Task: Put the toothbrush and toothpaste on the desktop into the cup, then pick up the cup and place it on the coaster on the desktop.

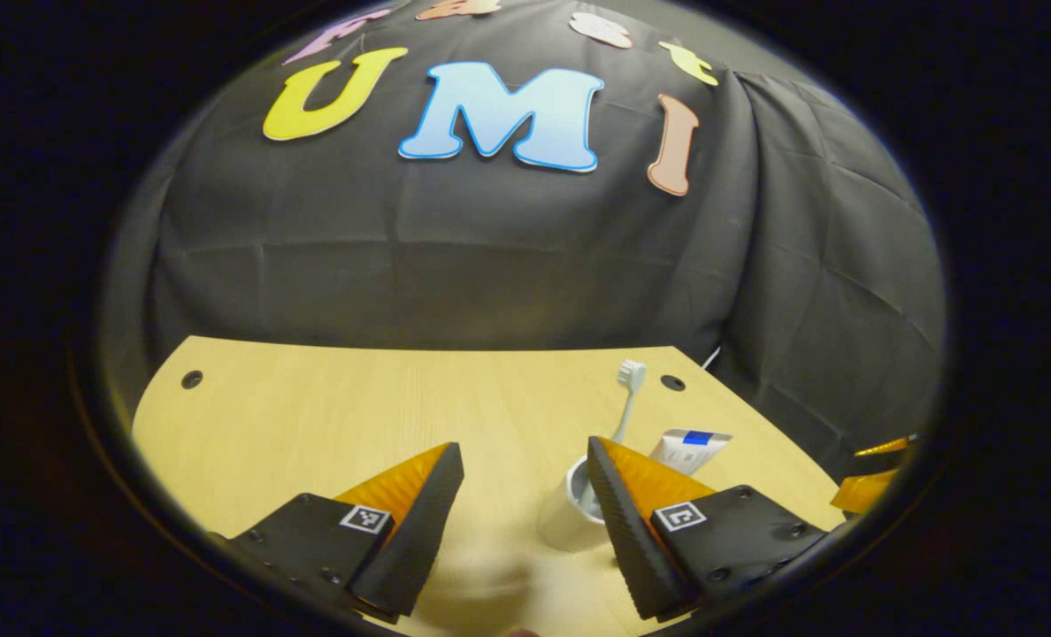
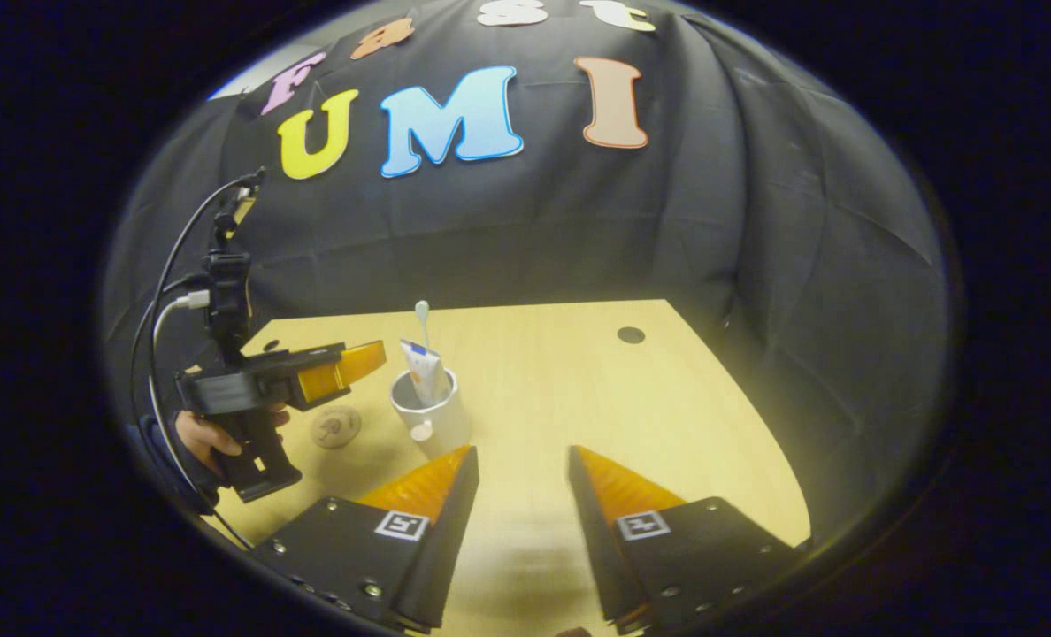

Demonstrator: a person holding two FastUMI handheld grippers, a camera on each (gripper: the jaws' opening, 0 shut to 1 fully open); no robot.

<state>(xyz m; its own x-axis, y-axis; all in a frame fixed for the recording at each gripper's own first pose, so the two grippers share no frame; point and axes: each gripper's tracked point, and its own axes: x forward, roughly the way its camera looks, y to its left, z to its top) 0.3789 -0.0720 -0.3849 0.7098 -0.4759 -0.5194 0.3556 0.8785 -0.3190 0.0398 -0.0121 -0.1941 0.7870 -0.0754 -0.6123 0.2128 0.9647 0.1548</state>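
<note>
A white cup (image 2: 433,411) stands on the wooden table (image 2: 623,416) with a white toothbrush (image 2: 422,318) and a toothpaste tube (image 2: 424,367) upright inside it. A round coaster (image 2: 335,426) lies bare just left of the cup. My right gripper (image 2: 523,453) is open and empty, a little in front of the cup. A hand (image 2: 216,438) holds my left gripper (image 2: 368,358) above the coaster. In the left gripper view my left gripper (image 1: 521,451) is open and empty. There its right finger hides part of the cup (image 1: 565,518), out of which rise the toothbrush (image 1: 629,389) and the toothpaste (image 1: 689,447).
The table (image 1: 313,416) has small round holes (image 1: 192,379) near its far corners. Black cloth closes the back and right side. My right gripper (image 1: 875,469) shows at the far right edge of the left gripper view. Cables (image 2: 158,327) trail from the left gripper.
</note>
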